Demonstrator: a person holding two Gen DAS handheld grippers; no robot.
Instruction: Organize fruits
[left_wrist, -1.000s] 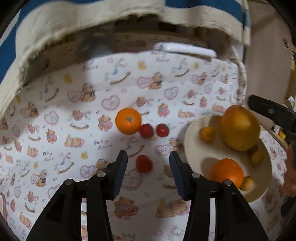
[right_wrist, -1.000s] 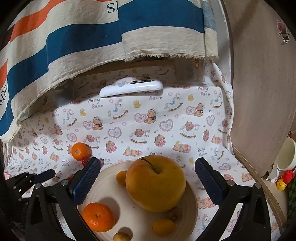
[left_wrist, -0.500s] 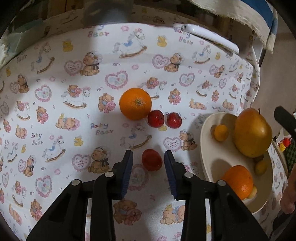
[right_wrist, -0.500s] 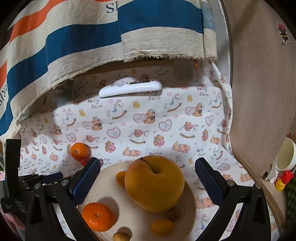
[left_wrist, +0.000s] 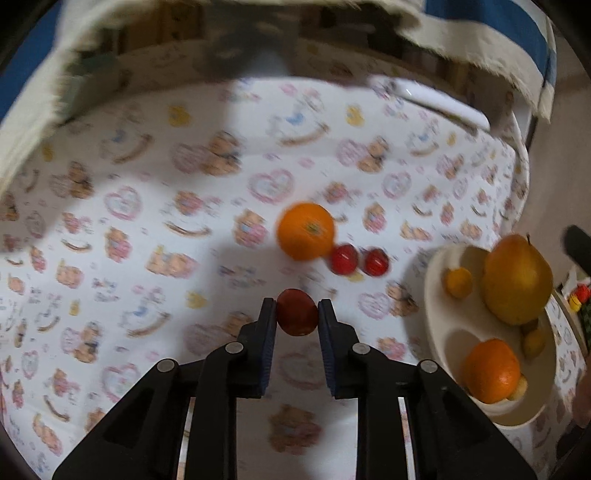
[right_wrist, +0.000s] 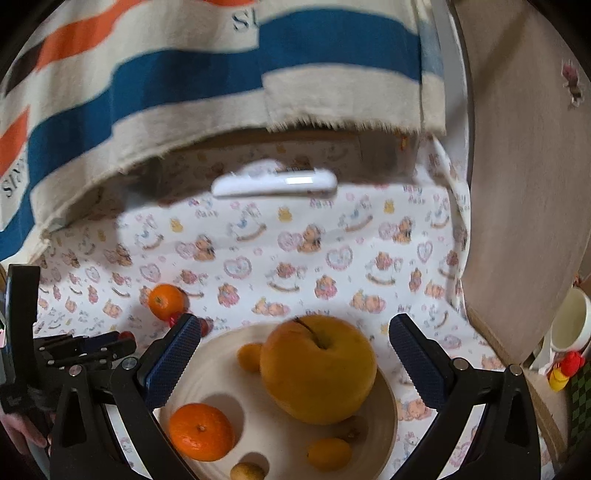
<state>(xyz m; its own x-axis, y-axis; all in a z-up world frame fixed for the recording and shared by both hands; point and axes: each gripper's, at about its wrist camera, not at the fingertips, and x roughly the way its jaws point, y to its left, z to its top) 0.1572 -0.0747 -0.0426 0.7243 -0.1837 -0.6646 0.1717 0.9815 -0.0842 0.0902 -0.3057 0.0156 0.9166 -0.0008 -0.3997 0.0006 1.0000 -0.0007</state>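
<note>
1. The left tool (left_wrist: 297, 312) has its ribbed blue pads closing on a round, smooth red fruit (left_wrist: 296, 314) between them.
2. The right tool (right_wrist: 295, 354) gapes wide, holding nothing, over a cream bowl (right_wrist: 384, 435).
3. A glossy orange (left_wrist: 306, 230) lies beyond the left tool.

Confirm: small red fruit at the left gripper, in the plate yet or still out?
Out. The small red fruit sits between the closing left gripper pads over the patterned cloth, well short of the plate.

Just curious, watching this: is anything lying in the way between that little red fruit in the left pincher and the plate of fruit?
Nothing visible: only bare printed cloth lies between the red fruit and the plate.
</note>
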